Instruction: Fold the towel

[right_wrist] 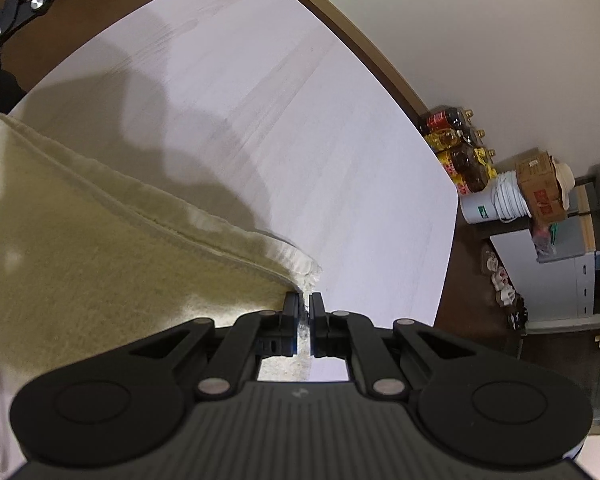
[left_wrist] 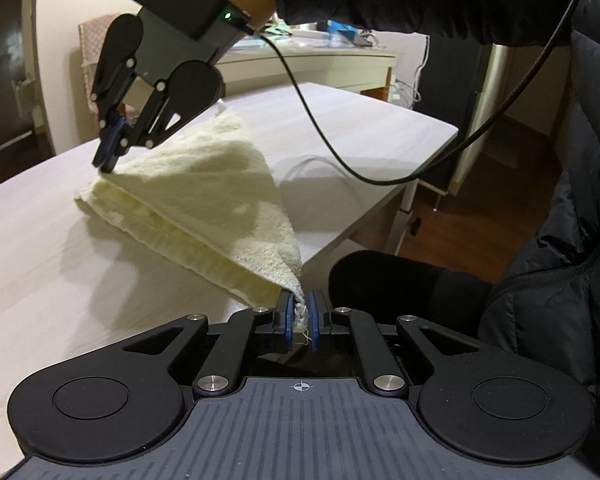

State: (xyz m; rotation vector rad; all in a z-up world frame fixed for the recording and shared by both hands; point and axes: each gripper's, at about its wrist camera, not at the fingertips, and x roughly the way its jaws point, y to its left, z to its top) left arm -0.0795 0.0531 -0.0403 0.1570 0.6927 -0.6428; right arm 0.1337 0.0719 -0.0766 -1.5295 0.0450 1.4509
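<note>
A pale yellow towel hangs stretched between both grippers above the white table, its lower fold resting on the tabletop. My left gripper is shut on one corner of the towel at the near end. My right gripper shows in the left wrist view, shut on the far corner, pointing down. In the right wrist view the towel fills the left side and my right gripper pinches its corner just above the table.
A black cable loops from the right gripper over the table. The person's dark jacket stands at the right table edge. Bottles, a white bucket and a cardboard box sit on the floor beyond the table.
</note>
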